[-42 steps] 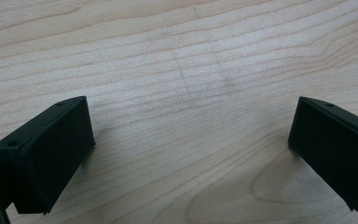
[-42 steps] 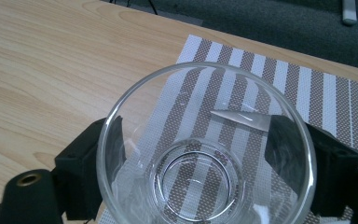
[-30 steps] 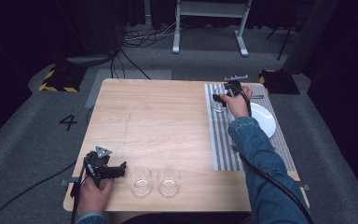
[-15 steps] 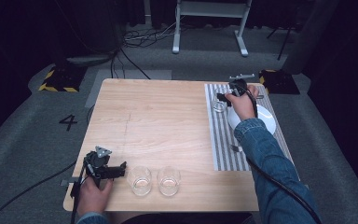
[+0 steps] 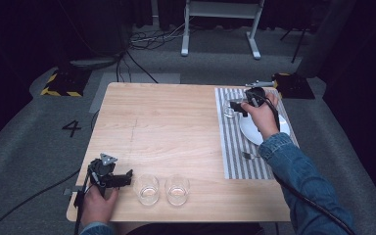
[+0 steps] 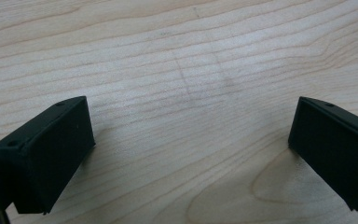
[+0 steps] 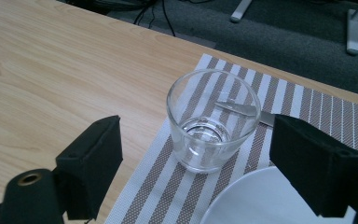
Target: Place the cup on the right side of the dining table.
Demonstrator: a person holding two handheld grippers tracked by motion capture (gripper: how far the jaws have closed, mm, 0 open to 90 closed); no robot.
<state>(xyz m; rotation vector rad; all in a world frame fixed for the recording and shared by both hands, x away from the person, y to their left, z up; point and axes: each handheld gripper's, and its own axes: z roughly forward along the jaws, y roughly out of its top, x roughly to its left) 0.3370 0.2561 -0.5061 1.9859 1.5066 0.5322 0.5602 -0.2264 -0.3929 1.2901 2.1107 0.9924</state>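
Placemat (image 7: 242, 186) edge: glass (image 7: 212, 119) between wide right hand-held gripper (image 7: 214, 163) jaws (untouched).

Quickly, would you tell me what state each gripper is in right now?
Left gripper: open, holding nothing.
Right gripper: open, either side of the glass, not gripping.

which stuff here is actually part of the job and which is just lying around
In the job: right gripper, open around the glass on the striped mat.

Lying about: two glasses, white plate, spoon, idle left gripper.
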